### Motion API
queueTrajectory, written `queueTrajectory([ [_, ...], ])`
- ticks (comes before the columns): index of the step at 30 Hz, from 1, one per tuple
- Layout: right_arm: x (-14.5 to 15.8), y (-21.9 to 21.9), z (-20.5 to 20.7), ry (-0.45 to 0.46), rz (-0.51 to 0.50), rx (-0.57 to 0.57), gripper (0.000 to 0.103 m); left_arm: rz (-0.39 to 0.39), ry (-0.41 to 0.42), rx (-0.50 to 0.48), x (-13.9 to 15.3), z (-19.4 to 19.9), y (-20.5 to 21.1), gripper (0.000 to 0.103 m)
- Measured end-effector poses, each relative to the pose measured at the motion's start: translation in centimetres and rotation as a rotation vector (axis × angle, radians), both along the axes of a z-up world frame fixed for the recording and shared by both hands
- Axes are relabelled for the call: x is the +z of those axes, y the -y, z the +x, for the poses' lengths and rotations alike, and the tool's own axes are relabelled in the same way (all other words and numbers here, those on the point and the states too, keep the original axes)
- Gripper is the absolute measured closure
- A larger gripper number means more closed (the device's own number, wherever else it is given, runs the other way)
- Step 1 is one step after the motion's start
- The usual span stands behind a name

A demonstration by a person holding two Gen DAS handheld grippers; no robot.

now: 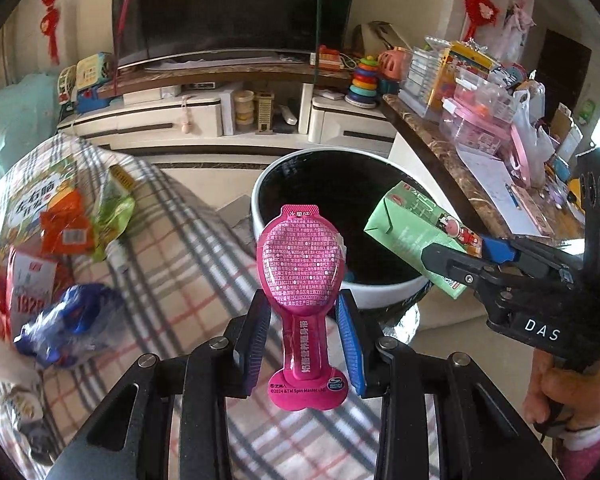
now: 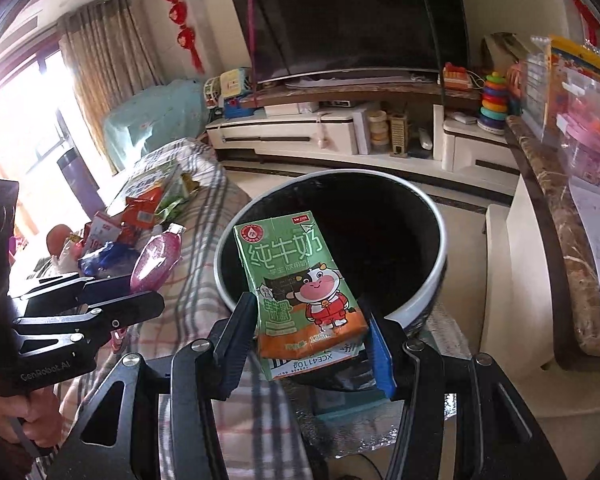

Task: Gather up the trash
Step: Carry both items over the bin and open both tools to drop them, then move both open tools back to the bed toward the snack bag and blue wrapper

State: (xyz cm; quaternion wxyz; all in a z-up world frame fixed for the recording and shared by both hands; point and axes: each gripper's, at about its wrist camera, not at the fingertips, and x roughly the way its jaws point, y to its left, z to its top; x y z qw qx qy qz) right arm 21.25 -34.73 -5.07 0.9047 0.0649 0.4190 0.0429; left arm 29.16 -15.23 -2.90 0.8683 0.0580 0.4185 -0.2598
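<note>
**Over the bin's rim, two pieces of trash held ready**

Over the near edge of the black bin (image 1: 332, 184), the left gripper (image 1: 304, 344) is clamped on a pink pouch (image 1: 302, 264), and the right gripper (image 2: 312, 340) is clamped on a green milk carton (image 2: 300, 280). Neither piece has been dropped in yet. To the left, on the checked cloth (image 1: 180, 240), several wrappers (image 1: 68, 232) lie in a heap, well apart from the bin. Judging by that pile, most of the collecting is left.

bin mouth (image 2: 380, 216) gapes unobstructed; counter (image 2: 556, 216) crowds its right.
</note>
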Motion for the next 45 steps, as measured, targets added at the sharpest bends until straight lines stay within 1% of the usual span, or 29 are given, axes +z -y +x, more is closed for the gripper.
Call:
queueTrajectory([
  [7, -0.2, 1.5, 1.1, -0.019, -0.009, -0.017, 0.051, 0.021, 0.002, -0.021, -0.1, 1.8, 2.1, 0.071],
  [15, -0.2, 2.5, 2.8, -0.041, -0.045, -0.011, 0.051, 0.052, -0.013, -0.043, -0.4, 3.9, 4.5, 0.071],
  [24, -0.5, 3.1, 4.3, -0.063, -0.072, -0.005, 0.051, 0.075, -0.011, -0.041, -0.7, 6.2, 6.5, 0.07],
  [33, -0.7, 3.8, 5.4, -0.085, -0.083, 0.004, 0.051, 0.077, -0.03, -0.038, -1.2, 7.8, 8.1, 0.069],
  [34, -0.7, 3.8, 5.5, -0.087, -0.083, 0.005, 0.051, 0.077, -0.03, -0.035, -1.3, 7.8, 7.7, 0.068],
  [35, -0.7, 3.7, 5.5, -0.09, -0.081, 0.006, 0.051, 0.081, -0.031, -0.031, -1.3, 7.8, 7.7, 0.065],
  [36, -0.8, 3.8, 5.6, -0.094, -0.074, 0.008, 0.05, 0.081, -0.032, -0.031, -1.2, 7.8, 7.7, 0.058],
  [38, -0.8, 3.9, 5.7, -0.1, -0.069, 0.007, 0.05, 0.079, -0.018, -0.026, -1.0, 7.6, 7.7, 0.051],
  [41, -0.7, 4.1, 5.6, -0.099, -0.062, 0.002, 0.05, 0.079, 0.002, -0.019, -0.7, 6.9, 7.3, 0.05],
  [45, -0.2, 4.2, 4.9, -0.08, -0.044, -0.009, 0.049, 0.06, 0.005, 0.004, -0.8, 5.4, 6.0, 0.049],
])
